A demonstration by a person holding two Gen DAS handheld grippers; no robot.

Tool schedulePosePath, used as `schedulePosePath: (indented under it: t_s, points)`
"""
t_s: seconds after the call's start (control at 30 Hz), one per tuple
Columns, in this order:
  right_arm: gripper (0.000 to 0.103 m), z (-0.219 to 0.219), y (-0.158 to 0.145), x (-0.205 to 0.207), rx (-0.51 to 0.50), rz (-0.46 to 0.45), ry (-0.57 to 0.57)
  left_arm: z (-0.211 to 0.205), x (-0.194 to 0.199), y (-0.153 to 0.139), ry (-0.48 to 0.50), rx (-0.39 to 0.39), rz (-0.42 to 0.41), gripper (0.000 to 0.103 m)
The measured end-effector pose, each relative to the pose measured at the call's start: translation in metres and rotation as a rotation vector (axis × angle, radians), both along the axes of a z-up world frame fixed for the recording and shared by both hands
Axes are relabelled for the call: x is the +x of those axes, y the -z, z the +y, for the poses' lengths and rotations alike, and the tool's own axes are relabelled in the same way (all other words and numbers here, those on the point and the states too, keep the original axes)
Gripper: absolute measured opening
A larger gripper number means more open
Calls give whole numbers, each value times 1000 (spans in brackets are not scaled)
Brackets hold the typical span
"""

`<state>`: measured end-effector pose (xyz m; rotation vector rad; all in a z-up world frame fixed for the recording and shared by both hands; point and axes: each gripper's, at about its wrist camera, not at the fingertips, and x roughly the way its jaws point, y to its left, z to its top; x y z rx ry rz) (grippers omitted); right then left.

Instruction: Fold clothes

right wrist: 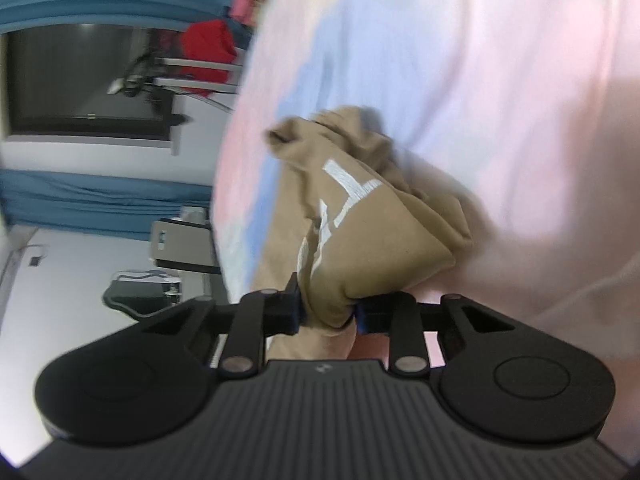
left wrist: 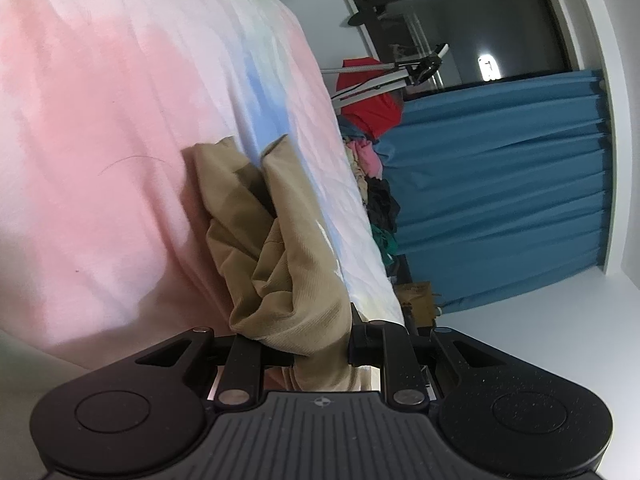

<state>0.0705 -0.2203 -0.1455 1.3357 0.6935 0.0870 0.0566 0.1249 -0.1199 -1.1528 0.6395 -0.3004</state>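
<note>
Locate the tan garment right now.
The tan garment is bunched mid-frame in both wrist views, clamped by the left gripper and right gripper, against the pink-and-blue sheet behind it.

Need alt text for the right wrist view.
The right gripper is shut on a bunched tan garment with white lettering, over a pink-and-blue sheet. Blue curtains and a dark window fill the left side.

White printed lettering on the tan garment [right wrist: 360, 216], at the centre of the right wrist view, is creased by the folds so that only one stroke resembling a "T" shows and no whole word can be read.
</note>
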Motion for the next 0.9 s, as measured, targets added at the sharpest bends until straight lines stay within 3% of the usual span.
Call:
schedulePosePath:
  t_s: [0.33,0.57,0.73,0.9]
  points:
    - [25,-37,-51,5,-24,-204,71,-35,45,-52,83,-23,-48,22]
    - [25,-90,-93,39,-131,-267,194,-115,128,-93,178,53,-76,22]
    - [25,-147,-114,63,-199,-303,304,-188,184,-92,228,66,-91,22]
    - [25,-204,-109,96,-181,-316,423,-263,241,-89,276,74,-102,22]
